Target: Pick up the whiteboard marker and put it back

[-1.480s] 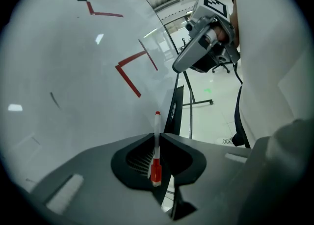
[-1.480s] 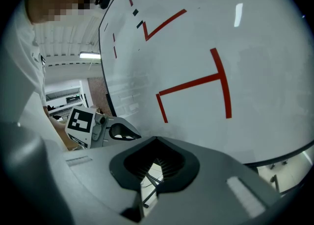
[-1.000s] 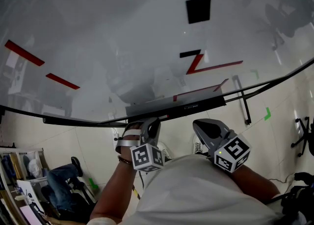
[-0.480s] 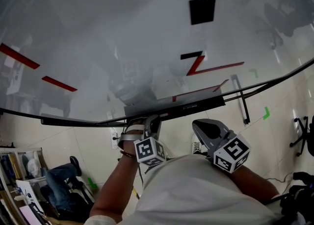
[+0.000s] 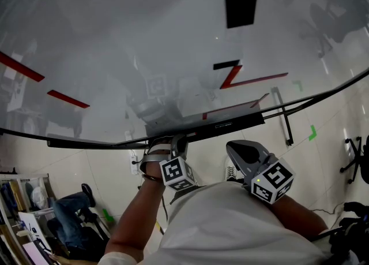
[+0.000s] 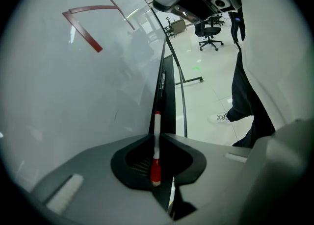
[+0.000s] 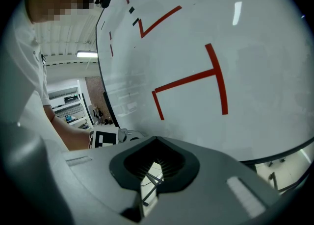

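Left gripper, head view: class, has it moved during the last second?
Yes. The left gripper has crept up and slightly right in the picture, closer to the whiteboard's tray, and is shut on the whiteboard marker.

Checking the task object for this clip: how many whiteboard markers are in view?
1. A red-and-white marker is clamped in the left gripper, near the tray. A dark slim thing on that tray may be another; too small to tell.
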Demonstrator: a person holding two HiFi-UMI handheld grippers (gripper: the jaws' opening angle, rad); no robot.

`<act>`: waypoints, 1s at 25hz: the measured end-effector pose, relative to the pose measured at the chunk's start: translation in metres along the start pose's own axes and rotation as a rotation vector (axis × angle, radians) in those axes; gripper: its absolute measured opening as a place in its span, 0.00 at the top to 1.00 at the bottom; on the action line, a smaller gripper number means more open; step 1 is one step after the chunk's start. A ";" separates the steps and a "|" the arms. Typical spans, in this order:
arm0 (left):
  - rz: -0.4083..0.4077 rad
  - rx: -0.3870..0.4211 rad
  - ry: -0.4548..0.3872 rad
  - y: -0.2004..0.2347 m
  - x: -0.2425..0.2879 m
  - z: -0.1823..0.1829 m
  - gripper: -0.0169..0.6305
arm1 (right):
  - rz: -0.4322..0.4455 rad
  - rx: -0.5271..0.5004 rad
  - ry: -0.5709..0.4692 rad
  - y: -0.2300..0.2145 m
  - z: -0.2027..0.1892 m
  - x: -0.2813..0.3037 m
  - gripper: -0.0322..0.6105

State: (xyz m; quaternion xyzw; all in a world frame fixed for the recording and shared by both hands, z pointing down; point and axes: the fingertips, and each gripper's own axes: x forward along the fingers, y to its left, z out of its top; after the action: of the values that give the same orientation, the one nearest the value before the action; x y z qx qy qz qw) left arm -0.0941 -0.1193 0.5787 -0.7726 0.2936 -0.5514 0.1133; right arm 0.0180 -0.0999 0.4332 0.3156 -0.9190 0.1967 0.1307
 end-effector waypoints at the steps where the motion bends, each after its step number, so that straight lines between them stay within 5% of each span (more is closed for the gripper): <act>1: -0.002 0.004 0.005 -0.001 0.001 -0.001 0.89 | 0.000 0.000 0.000 0.000 0.000 0.000 0.95; 25: 0.017 -0.065 -0.021 0.001 -0.007 0.001 0.83 | 0.012 -0.001 0.000 0.002 -0.002 0.000 0.95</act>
State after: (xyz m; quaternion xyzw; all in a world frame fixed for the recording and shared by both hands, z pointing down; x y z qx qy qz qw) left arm -0.0948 -0.1166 0.5723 -0.7791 0.3168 -0.5324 0.0957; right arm 0.0167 -0.0974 0.4342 0.3099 -0.9211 0.1969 0.1297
